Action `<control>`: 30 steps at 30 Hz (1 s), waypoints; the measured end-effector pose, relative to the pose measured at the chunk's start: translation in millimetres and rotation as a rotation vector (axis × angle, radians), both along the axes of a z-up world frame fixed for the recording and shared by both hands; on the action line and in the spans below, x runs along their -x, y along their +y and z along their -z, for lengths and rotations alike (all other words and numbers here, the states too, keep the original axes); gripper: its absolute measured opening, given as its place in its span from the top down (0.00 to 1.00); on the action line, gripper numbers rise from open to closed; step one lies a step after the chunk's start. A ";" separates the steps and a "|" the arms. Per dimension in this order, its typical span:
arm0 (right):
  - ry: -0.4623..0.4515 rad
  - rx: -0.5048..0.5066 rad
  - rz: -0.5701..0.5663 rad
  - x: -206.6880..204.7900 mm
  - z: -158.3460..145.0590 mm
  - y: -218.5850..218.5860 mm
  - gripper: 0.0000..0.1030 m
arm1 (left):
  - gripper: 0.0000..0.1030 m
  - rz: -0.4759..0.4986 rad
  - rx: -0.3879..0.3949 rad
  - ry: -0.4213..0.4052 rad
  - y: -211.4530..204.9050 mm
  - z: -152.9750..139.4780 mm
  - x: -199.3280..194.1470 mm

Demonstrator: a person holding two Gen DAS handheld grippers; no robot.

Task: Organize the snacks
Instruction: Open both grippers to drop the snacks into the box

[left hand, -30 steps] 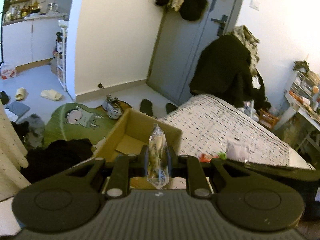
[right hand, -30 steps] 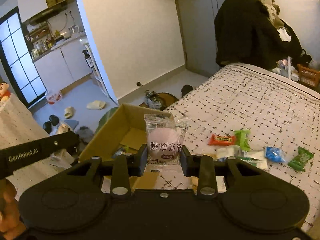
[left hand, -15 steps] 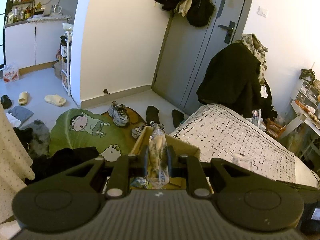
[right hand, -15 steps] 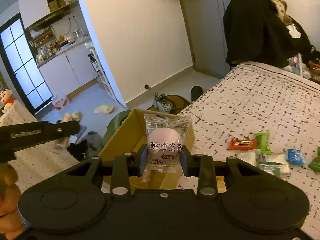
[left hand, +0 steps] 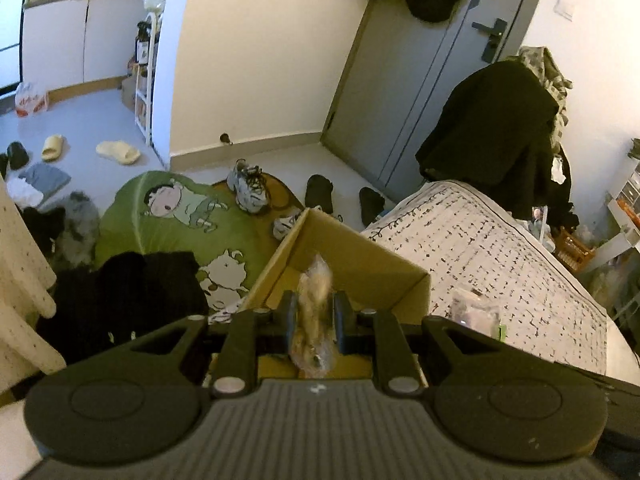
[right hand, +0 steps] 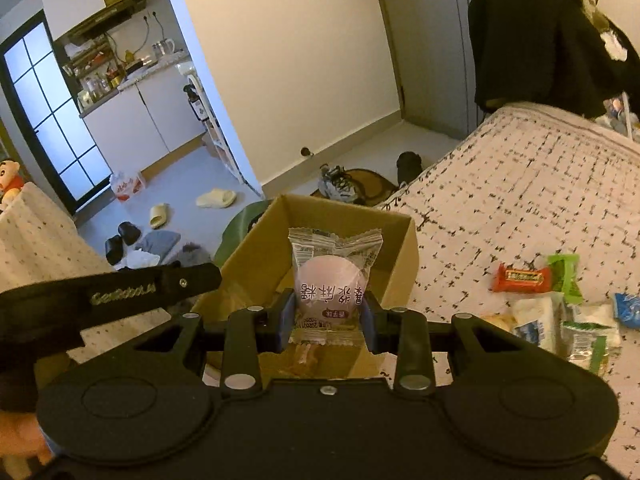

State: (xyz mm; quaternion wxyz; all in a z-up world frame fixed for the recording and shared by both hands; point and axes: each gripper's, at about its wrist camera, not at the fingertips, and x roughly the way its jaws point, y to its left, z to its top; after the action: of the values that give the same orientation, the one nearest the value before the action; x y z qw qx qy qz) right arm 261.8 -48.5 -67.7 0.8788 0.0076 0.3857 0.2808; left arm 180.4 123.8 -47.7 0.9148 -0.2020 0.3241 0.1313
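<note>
My left gripper [left hand: 314, 322] is shut on a clear-wrapped tan snack [left hand: 314, 312], held upright over the near part of the open cardboard box [left hand: 360, 256]. My right gripper [right hand: 328, 320] is shut on a clear packet with a pink round cake [right hand: 332, 284], also over the cardboard box [right hand: 396, 248]. The box stands at the corner of the bed, its inside partly hidden by both grippers. Several loose snack packets [right hand: 552, 300] lie on the bedspread to the right. The left gripper's body [right hand: 120, 292] shows at the left in the right wrist view.
A patterned bedspread [right hand: 520, 184] runs right and back. On the floor beyond the box lie a green cartoon rug [left hand: 172, 220], sneakers [left hand: 248, 188], slippers [left hand: 118, 152] and dark clothes [left hand: 120, 288]. A dark coat [left hand: 492, 136] hangs at the bed's far end.
Both grippers have moved forward and down over the box, each still holding its snack. The box now looms larger and sits right under the fingers.
</note>
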 end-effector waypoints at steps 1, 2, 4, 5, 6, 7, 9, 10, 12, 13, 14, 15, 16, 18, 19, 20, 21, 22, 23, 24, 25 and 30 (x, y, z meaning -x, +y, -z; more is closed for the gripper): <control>0.002 0.005 -0.003 0.3 1.3 1.2 0.67 | 0.80 -0.002 0.000 0.005 0.4 1.8 0.0; 0.002 0.012 -0.005 0.7 1.9 2.2 0.67 | 0.80 0.006 0.000 0.008 0.8 3.1 0.0; 0.000 0.016 0.001 0.7 0.9 2.3 0.67 | 0.79 0.005 -0.006 0.012 2.6 4.0 1.3; -0.002 0.013 0.007 0.4 -0.2 1.7 0.67 | 0.78 -0.001 -0.012 0.013 3.6 4.3 3.2; -0.002 0.010 0.009 -0.1 -1.1 1.2 0.67 | 0.76 -0.008 -0.015 0.013 4.6 4.1 4.4; -0.004 0.005 0.010 0.4 -2.3 0.6 0.66 | 0.76 -0.018 -0.012 0.013 6.2 4.3 6.3; -0.002 -0.002 -0.004 1.3 -4.0 0.0 0.62 | 0.74 -0.033 0.007 0.015 9.4 4.6 9.7; -0.004 -0.002 -0.010 2.9 -5.9 -0.5 0.52 | 0.73 -0.036 0.011 0.018 9.8 4.6 10.2; -0.020 -0.006 0.000 6.0 -11.2 -3.2 0.47 | 0.70 -0.041 0.006 0.028 10.2 2.9 12.5; -0.023 -0.010 0.002 7.5 -13.9 -4.8 0.47 | 0.69 -0.050 -0.006 0.030 9.9 0.5 15.2; -0.022 -0.017 0.005 8.8 -16.9 -6.8 0.46 | 0.66 -0.056 -0.016 0.028 9.4 -1.7 16.9; -0.018 -0.023 0.009 9.3 -18.8 -8.4 0.46 | 0.63 -0.062 -0.021 0.024 9.4 -4.4 20.2; -0.017 -0.026 0.013 10.6 -20.9 -9.9 0.45 | 0.60 -0.065 -0.022 0.021 9.3 -6.5 22.1; -0.019 -0.025 0.016 12.9 -24.6 -13.3 0.42 | 0.49 -0.069 -0.022 0.022 9.0 -11.8 27.9; -0.022 -0.021 0.016 15.8 -26.8 -15.4 0.39 | 0.48 -0.071 -0.022 0.021 9.3 -14.3 30.9; -0.023 -0.016 0.017 18.5 -28.5 -17.8 0.36 | 0.44 -0.079 -0.018 0.021 9.3 -15.8 32.8; -0.024 -0.011 0.019 20.9 -29.8 -20.4 0.29 | 0.37 -0.088 -0.012 0.024 9.5 -17.3 35.3; -0.029 -0.005 0.021 24.4 -32.0 -24.2 0.25 | 0.34 -0.095 -0.005 0.026 8.9 -18.9 38.2; -0.037 0.002 0.023 27.7 -34.3 -27.8 0.24 | 0.29 -0.100 0.000 0.024 7.7 -20.6 41.5; -0.044 0.010 0.023 31.4 -37.5 -32.0 0.23 | 0.26 -0.103 -0.001 0.021 6.6 -22.0 44.0; -0.047 0.014 0.024 33.4 -39.6 -35.5 0.21 | 0.25 -0.102 -0.007 0.021 5.2 -23.6 47.1; -0.070 0.021 0.038 41.3 -53.2 -50.1 0.16 | 0.09 -0.104 -0.027 0.015 -2.1 -31.9 57.1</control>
State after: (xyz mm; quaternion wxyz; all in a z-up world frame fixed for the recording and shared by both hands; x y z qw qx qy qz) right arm 220.4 -98.6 -14.6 0.8970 -0.0040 0.3574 0.2601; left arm 123.3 121.6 -15.9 0.9070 -0.2050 0.3183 0.1846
